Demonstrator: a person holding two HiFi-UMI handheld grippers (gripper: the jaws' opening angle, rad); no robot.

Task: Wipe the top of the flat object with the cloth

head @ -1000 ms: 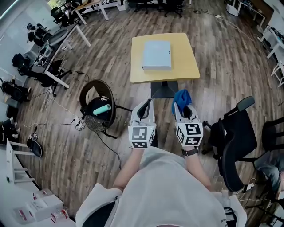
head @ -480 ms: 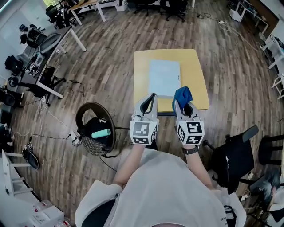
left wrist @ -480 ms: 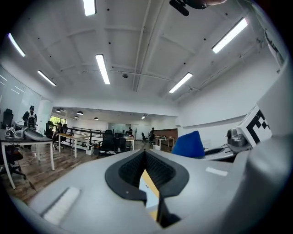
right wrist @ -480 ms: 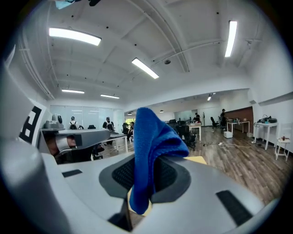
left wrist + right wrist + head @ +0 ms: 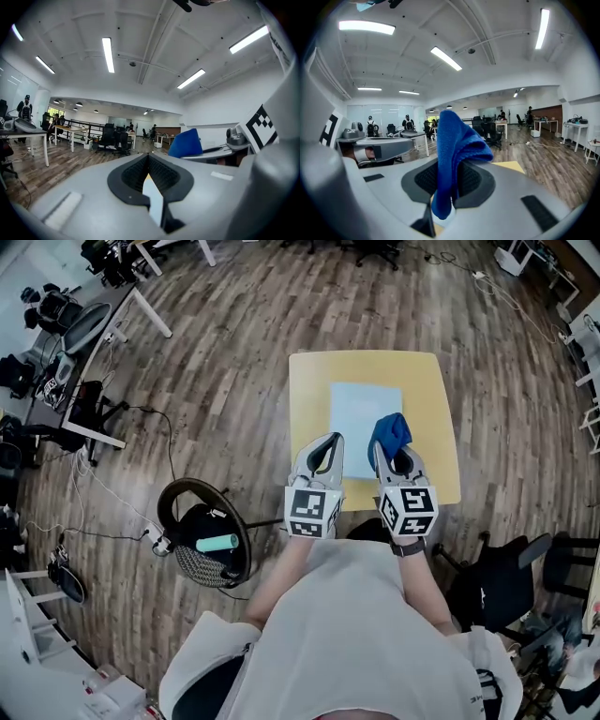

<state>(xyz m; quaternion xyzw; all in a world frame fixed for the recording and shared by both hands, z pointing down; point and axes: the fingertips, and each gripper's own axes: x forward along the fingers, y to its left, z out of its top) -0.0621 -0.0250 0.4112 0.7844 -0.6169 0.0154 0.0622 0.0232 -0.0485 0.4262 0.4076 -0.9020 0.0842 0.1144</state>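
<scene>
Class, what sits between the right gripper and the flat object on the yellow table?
The blue cloth, clamped in the right gripper; the head view shows it overlapping the flat object near its right corner.

Bright, even light comes from long ceiling strip lights (image 5: 108, 55), glaring white in both gripper views. Shadows are soft. Every view bows at its edges; the gripper views darken in the corners.
</scene>
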